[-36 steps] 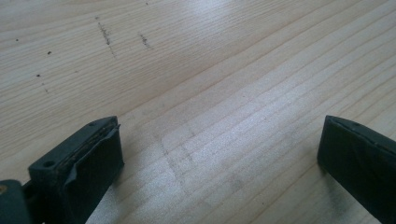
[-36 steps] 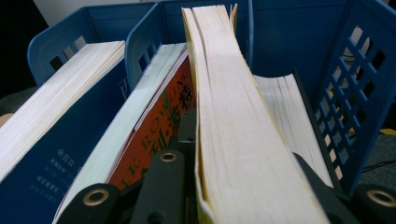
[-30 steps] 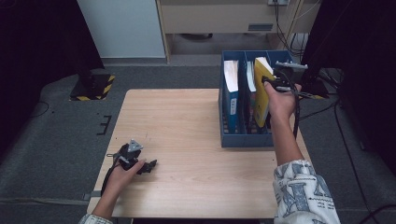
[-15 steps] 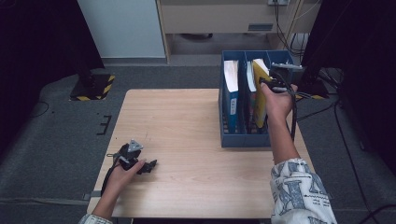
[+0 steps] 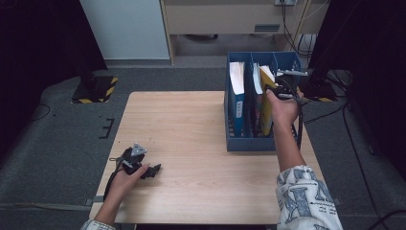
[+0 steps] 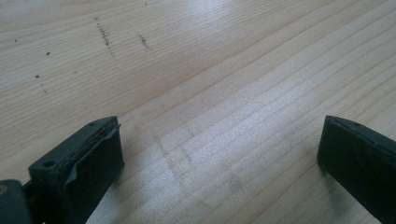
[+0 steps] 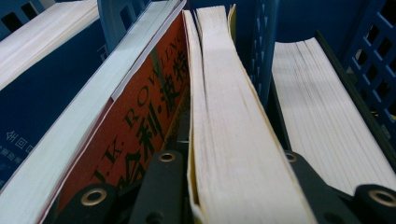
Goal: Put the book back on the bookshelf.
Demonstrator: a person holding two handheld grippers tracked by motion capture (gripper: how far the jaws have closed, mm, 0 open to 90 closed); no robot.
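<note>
Grip on the yellow book (image 7: 233, 140) by the right tongs (image 7: 233, 186): jaws clamped on its top edge, one to each side of the page block, seen straight down in the right gripper view. Held upright inside the blue file rack (image 5: 239, 143), in the middle compartment, directly below and ahead of the right tongs (image 5: 282, 88); long axis running away from the jaws, along the compartment. Straight up looks like the free way out (a judgement only, since the rack walls close off both sides). Close on one side, touching or nearly so, an orange-covered book (image 7: 140, 121) leaning against the yellow one. Beyond the blue divider on the other side, a thick book with a dark cover (image 7: 322, 112), apart from the held one. Farther off past the orange cover, a dark blue book (image 7: 42, 93) in the next compartment. Likely snags when lifting: drag against the leaning orange cover and a knock on the divider. Well away from the rack, left tongs (image 5: 143, 167) resting low on the wooden surface (image 5: 191, 124), jaws wide apart with nothing but bare wood (image 6: 210, 116) between them. Right hand (image 5: 283, 108) far nearer to the books, so the lift falls to it.
</note>
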